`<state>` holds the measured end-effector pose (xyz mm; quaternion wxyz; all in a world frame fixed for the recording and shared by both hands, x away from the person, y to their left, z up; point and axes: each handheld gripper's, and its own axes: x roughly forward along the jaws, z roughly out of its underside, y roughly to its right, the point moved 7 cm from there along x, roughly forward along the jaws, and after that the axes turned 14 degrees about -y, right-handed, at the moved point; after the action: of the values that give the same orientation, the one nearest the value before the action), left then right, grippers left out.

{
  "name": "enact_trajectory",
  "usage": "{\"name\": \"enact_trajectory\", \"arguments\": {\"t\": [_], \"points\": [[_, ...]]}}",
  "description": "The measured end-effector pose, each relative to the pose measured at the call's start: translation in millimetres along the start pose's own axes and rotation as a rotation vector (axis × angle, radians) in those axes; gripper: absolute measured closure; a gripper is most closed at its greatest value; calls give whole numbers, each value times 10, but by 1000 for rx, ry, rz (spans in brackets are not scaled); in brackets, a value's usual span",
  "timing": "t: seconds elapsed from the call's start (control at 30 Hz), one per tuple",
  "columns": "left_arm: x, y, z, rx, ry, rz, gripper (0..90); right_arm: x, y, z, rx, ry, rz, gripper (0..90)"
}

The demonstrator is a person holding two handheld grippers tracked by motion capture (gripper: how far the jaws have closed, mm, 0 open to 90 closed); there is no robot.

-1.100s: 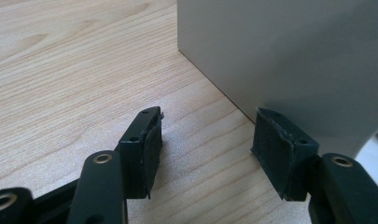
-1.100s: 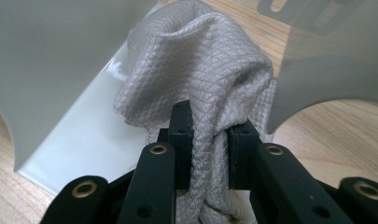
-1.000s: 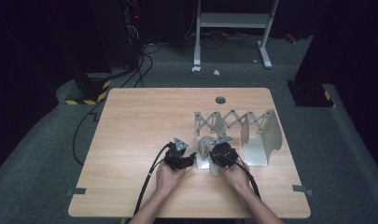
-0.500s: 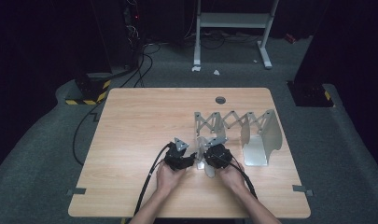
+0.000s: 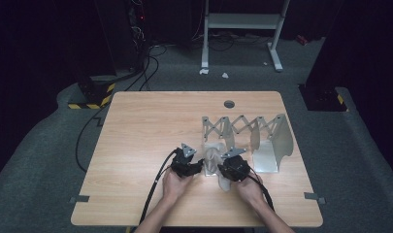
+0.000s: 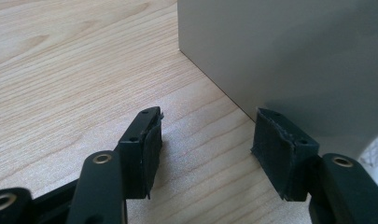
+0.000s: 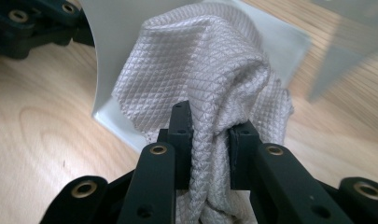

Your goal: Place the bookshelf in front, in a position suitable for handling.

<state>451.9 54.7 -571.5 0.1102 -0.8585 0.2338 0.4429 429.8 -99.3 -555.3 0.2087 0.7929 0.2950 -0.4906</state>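
Here, on a pale wood-grain counter (image 5: 150, 126), the left tongs (image 5: 200, 165) lie low near the front edge, held in the person's left hand (image 5: 173, 186). In the left gripper view their two black jaws stand apart with nothing between them, the padded fingertips (image 6: 151, 140) resting just above the wood beside a smooth grey panel of the rack (image 6: 289, 60). To the right, the right tongs (image 5: 226, 171), held in the right hand (image 5: 251, 189), are clamped on a whitish cloth (image 7: 210, 88). The cloth has a fine quilted diamond weave and is bunched into soft folds; a twisted fold passes between the jaws and hangs below them. It lies on the flat base plate of the rack's nearest compartment, at the rack's left end, close to the counter's front. Farther right, the rack (image 5: 274, 141) shows as matte grey metal: upright curved dividers joined along the back by a scissor-lattice link.
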Motion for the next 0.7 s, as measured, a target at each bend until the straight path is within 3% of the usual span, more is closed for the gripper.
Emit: {"name": "enact_trajectory", "arguments": {"t": [0.4, 0.53, 0.7], "points": [[1, 4, 0, 1, -1, -2, 420, -391, 341, 549, 66, 39, 49, 760], [1, 5, 0, 1, 0, -1, 420, -562, 584, 782, 151, 58, 83, 763], [1, 4, 0, 1, -1, -1, 420, -671, 892, 1081, 265, 31, 131, 766]]}}
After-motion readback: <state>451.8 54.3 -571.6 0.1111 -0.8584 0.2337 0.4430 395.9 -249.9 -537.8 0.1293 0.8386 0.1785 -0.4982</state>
